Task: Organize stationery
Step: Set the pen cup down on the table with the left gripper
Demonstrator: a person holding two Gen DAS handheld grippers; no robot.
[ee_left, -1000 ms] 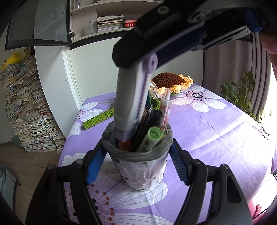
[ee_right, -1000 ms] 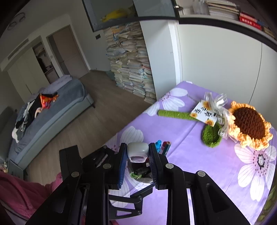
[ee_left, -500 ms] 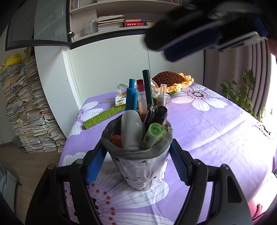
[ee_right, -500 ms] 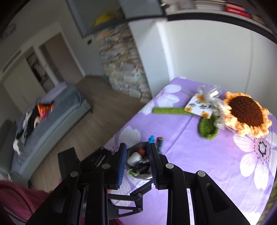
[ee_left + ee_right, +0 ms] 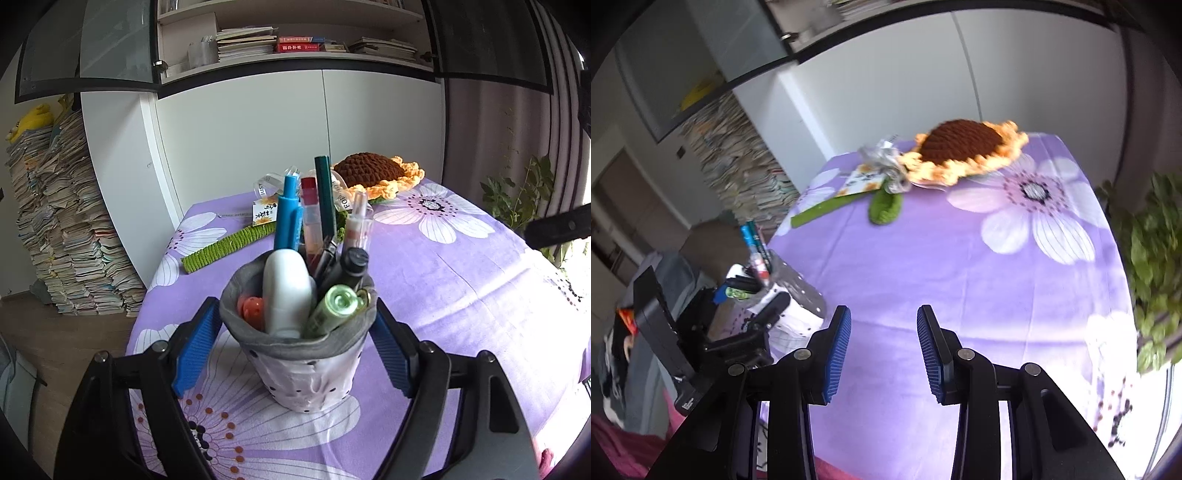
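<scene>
A grey and white fabric pen pot (image 5: 306,369) stands on the purple flowered tablecloth, full of pens, markers and a white correction-tape dispenser (image 5: 286,295). My left gripper (image 5: 291,347) is shut on the pot, one blue pad on each side. My right gripper (image 5: 882,347) is open and empty above bare cloth, right of the pot (image 5: 798,306), which shows at the left of the right wrist view with the left gripper on it.
A crocheted sunflower (image 5: 376,173) with green stem (image 5: 229,243) and a tag lies at the table's far end. White cabinets stand behind, book stacks (image 5: 62,229) at left, a plant (image 5: 1148,258) at right. The table edge is close on the left.
My right gripper let go of the white dispenser in the pot, opened, rose and swung away to the right. The left gripper and pot stayed still.
</scene>
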